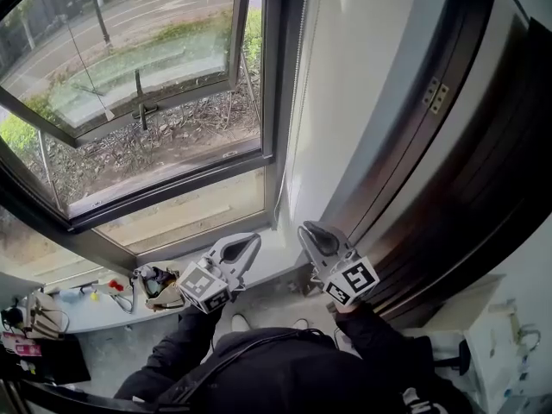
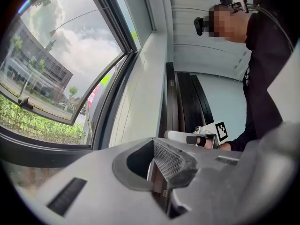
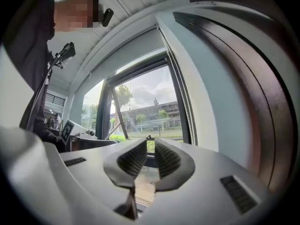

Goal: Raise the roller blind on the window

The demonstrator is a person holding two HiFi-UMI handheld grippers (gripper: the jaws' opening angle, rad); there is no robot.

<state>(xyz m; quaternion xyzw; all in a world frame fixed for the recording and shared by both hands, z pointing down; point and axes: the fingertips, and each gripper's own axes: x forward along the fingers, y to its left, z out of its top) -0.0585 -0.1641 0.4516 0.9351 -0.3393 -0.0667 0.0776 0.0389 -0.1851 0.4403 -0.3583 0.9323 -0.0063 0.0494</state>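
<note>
Indoors, open window (image 1: 147, 67), cluttered sill (image 1: 90, 310), white wall (image 1: 362, 76), dark wooden door (image 1: 470, 175).

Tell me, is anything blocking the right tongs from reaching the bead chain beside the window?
Nothing visible does. The right tongs are slightly apart and empty. The bead chain hangs along the right edge of the window frame, ahead and to their right, with only open air between.
</note>
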